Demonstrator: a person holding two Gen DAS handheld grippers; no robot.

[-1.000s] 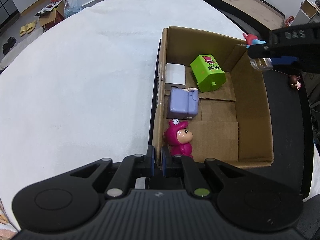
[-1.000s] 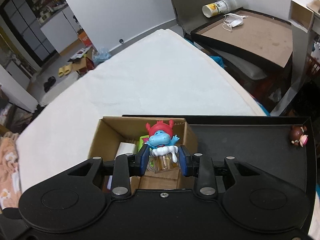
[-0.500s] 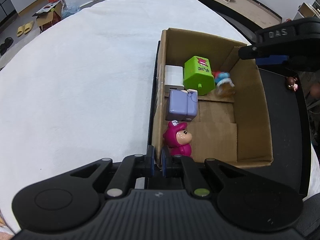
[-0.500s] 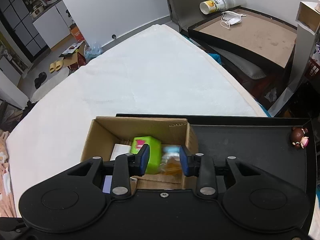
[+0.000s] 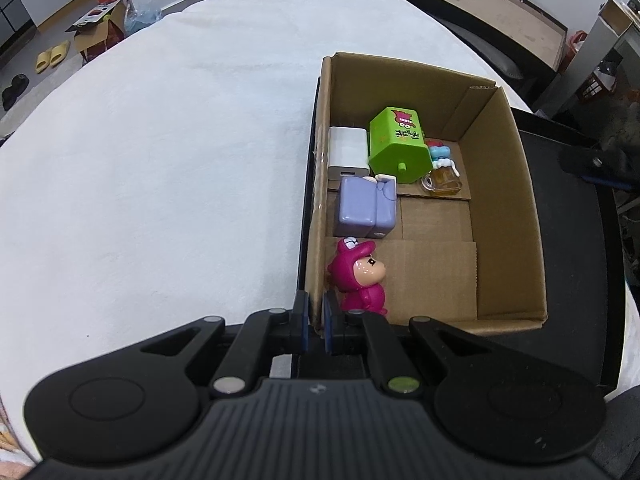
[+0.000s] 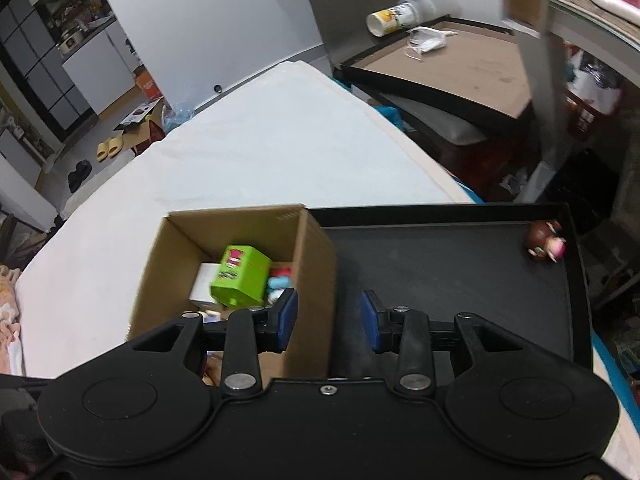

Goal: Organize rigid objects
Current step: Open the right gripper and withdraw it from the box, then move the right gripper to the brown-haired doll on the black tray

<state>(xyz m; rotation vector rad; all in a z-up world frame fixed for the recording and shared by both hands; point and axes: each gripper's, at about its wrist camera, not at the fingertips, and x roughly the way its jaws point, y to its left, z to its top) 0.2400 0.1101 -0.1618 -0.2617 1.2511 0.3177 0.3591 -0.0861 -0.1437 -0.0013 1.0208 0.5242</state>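
Already five toys lie in the cardboard box (image 5: 500, 200), whose near wall the left gripper (image 5: 316, 322) pinches; the right gripper (image 6: 329, 322), jaws just opening and empty, leaves one brown figurine (image 6: 546, 240) far beyond them on the black tray (image 6: 440, 256).

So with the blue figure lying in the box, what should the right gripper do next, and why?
Probably swing toward the brown figure at the far corner of the black tray. The right gripper is open and empty, and that figure appears to be the only toy outside the cardboard box.
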